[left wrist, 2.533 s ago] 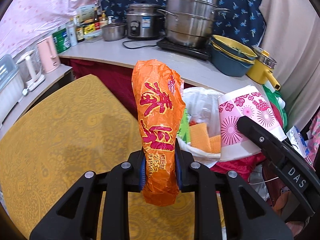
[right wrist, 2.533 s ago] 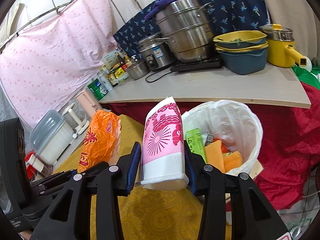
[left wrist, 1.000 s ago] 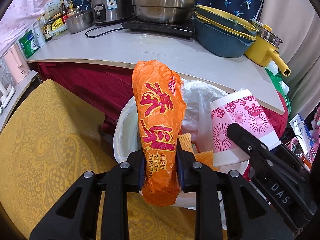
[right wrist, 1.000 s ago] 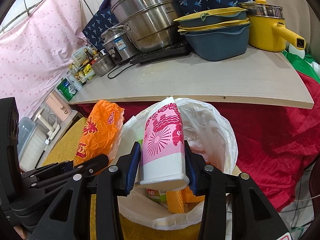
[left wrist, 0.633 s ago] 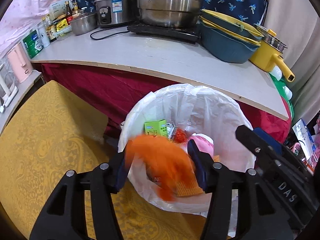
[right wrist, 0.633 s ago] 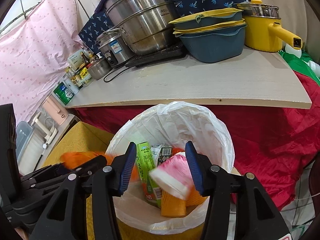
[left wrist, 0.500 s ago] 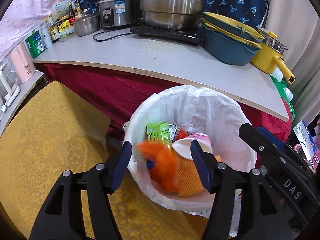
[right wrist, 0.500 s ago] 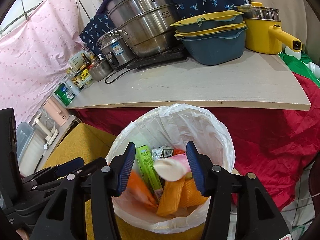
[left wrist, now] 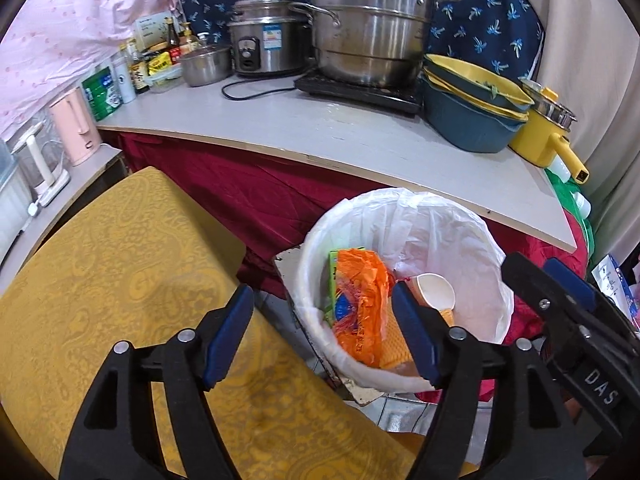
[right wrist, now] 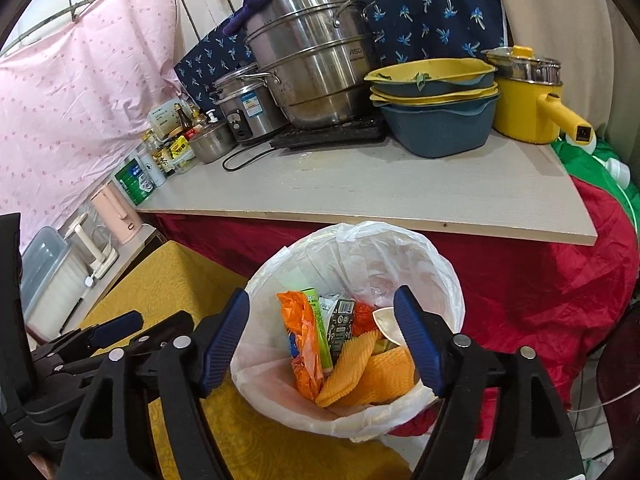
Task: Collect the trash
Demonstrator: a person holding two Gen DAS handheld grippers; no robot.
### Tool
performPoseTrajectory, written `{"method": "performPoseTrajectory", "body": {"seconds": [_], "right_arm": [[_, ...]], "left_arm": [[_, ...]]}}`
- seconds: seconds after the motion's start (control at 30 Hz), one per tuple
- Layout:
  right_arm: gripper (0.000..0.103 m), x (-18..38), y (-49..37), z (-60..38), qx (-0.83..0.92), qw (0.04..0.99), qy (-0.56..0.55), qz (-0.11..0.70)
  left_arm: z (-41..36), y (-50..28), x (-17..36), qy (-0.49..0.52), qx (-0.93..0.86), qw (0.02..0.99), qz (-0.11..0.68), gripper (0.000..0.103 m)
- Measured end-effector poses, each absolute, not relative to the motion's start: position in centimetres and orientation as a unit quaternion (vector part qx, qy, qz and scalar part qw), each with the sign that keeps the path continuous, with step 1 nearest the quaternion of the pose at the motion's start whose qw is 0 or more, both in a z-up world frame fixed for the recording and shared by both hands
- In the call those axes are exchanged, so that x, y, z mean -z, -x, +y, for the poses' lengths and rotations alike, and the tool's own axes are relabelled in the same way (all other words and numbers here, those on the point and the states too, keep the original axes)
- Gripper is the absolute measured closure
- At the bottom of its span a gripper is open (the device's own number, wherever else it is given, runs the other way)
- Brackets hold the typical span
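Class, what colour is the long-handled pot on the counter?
Yellow; the pot shows best in the right wrist view.

Both grippers tilt downward side by side, the left gripper [left wrist: 322, 334] and right gripper [right wrist: 322, 336] opening, nothing between their jaws.

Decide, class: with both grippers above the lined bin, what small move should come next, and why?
Probably draw both grippers back from the bin toward the yellow-clothed table to look for more trash. The left gripper and right gripper are opening with nothing between them; the orange wrapper and paper cup already lie inside.
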State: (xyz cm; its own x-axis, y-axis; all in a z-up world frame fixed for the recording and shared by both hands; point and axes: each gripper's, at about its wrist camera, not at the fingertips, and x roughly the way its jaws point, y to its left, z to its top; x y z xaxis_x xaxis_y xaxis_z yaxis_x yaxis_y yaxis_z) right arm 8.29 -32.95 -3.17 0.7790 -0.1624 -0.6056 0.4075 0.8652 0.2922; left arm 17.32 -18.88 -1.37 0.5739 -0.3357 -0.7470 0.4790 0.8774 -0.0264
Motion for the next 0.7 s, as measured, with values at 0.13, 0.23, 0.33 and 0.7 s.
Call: {"method": "performPoseTrajectory", "body": {"seconds": [0.13,0.23,0.33,0.7], "right_arm": [[0.019,2.6,-7.2,-32.1,0.163,0.920,-0.200,0.296],[0.018,2.3,-6.3,-31.2,0.165,0.919,-0.194,0.302],[0.018,2.2,-5.6,-30.2,0.167,0.917,-0.183,0.312],[0.007,2.1,-3.4,-26.3,0.171,0.915,-0.119,0.345]], "left_arm": [[-17.2,-16.2,0.7,-0.084,0.222,0.889,0.391,0.028],[-15.7,-15.3,0.3,-0.076,0.210,0.895,0.386,0.018],[-14.2,-14.4,0.2,-0.068,0.202,0.898,0.385,0.016],[-10.0,-11.2,0.2,-0.085,0.164,0.909,0.374,0.012]]}}
